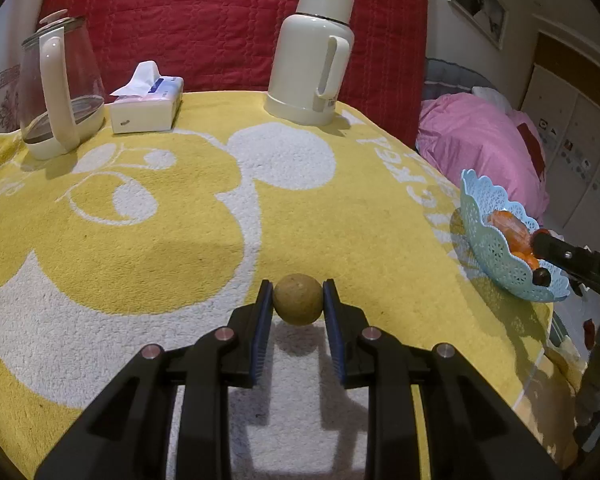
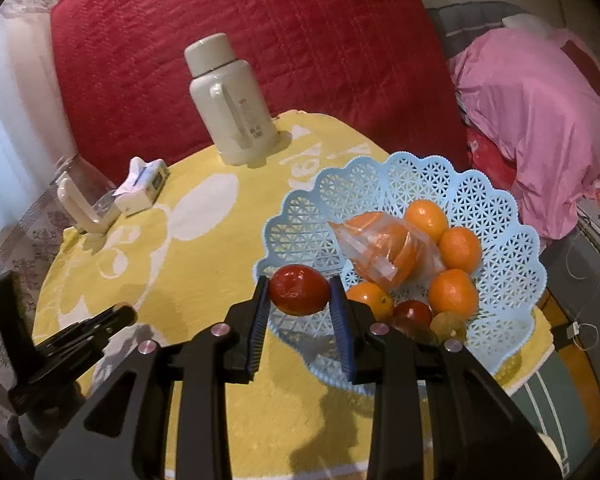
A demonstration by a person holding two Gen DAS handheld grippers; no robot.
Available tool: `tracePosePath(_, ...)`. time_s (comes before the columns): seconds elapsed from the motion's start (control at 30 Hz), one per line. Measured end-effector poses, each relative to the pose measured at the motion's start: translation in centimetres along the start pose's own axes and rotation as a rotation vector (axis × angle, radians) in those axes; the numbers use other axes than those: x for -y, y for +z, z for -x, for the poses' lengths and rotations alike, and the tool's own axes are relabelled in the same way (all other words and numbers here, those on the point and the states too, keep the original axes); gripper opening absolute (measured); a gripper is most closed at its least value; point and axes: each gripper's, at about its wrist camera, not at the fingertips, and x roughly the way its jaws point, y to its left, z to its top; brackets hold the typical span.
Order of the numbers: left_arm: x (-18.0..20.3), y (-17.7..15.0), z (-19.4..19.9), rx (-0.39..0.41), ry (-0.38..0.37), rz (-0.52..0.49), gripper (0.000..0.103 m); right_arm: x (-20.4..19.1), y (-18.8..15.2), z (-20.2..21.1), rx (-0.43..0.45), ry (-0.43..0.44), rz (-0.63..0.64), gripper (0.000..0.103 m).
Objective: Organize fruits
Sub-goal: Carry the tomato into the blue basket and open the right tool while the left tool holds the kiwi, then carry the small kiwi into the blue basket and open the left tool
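Observation:
My left gripper is shut on a small round yellow-brown fruit and holds it just above the yellow towel. My right gripper is shut on a red fruit at the near left rim of the light blue lattice basket. The basket holds several oranges, a bagged orange, a dark red fruit and a yellowish fruit. In the left wrist view the basket sits at the table's right edge, with the right gripper's tip over it.
A white thermos jug stands at the back, a tissue box and a glass kettle at the back left. A red quilt rises behind the table. Pink bedding lies to the right.

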Motion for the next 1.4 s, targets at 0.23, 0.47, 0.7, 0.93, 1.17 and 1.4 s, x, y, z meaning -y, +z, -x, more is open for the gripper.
tracePosePath(0.23, 0.0, 0.0, -0.1, -0.003, 0.000, 0.006, 0.025, 0.3, -0.2, -0.7, -0.012, 0.001, -0.016, 0.043)
tracePosePath(0.47, 0.0, 0.0, -0.1, 0.000, 0.003, 0.004, 0.025, 1.0, -0.9, 0.6, 0.016, 0.005, -0.030, 0.048)
tracePosePath(0.7, 0.1, 0.0, -0.1, 0.006, 0.011, 0.002, 0.025, 2.5, -2.0, 2.9, 0.042, -0.017, -0.047, 0.048)
tracePosePath(0.93, 1.2, 0.5, 0.3, 0.008, -0.009, 0.023, 0.025, 3.8, -2.8, 4.0, 0.052, -0.042, -0.058, 0.051)
tracePosePath(1.17, 5.1, 1.1, 0.7, 0.027, -0.057, -0.035, 0.025, 4.6, -3.1, 4.5, 0.057, -0.031, -0.059, 0.051)
tracePosePath(1.4, 8.5, 2.1, 0.2, 0.014, -0.109, -0.057, 0.025, 6.2, -3.1, 5.3, 0.077, -0.034, -0.074, 0.052)
